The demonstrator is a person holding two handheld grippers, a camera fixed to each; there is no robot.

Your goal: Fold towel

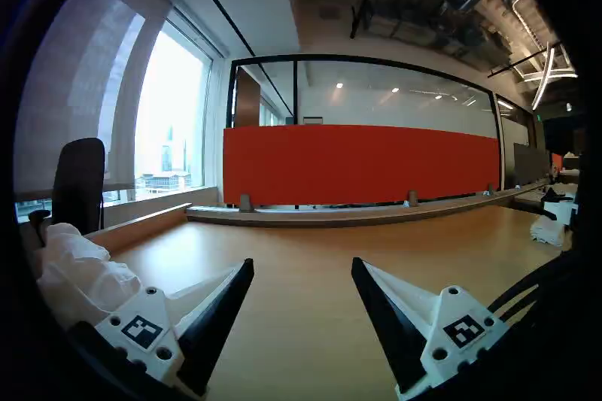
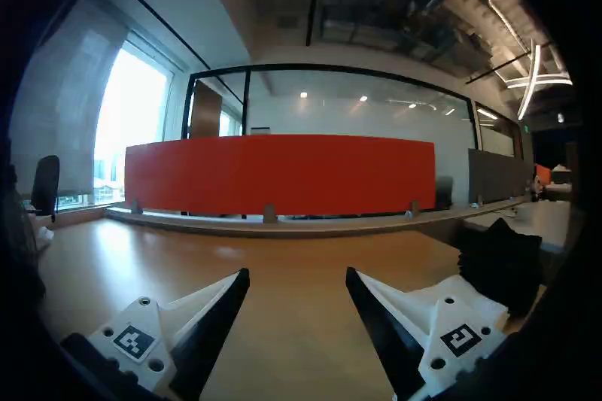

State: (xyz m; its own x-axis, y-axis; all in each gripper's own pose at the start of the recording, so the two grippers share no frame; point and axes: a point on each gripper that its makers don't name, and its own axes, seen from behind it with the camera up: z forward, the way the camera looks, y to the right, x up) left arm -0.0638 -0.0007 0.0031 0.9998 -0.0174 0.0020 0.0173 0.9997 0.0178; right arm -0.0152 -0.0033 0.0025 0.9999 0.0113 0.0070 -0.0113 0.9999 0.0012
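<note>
My left tool (image 1: 301, 262) is white with black inner finger faces, and each finger carries a black-and-white square marker. My right tool (image 2: 296, 271) is coloured the same. The desk (image 1: 339, 232) is warm tan wood. At 8 o'clock in the left gripper view is a white towel (image 1: 75, 273); at 4 o'clock in the right gripper view, black cloth (image 2: 500, 262). The partition (image 1: 361, 164) at 12 o'clock is plain orange-red.

Wide open between the spread fingers of the left claw (image 1: 302, 262): bare worktop (image 1: 316, 235) straight ahead, up to the red divider (image 1: 361, 164) closing the far edge. Blocked just left of that claw by a crumpled white cloth heap (image 1: 75, 273). Ahead of the right claw (image 2: 297, 271), likewise bare; hemmed in just to its right by a black cloth stack (image 2: 503, 262).
</note>
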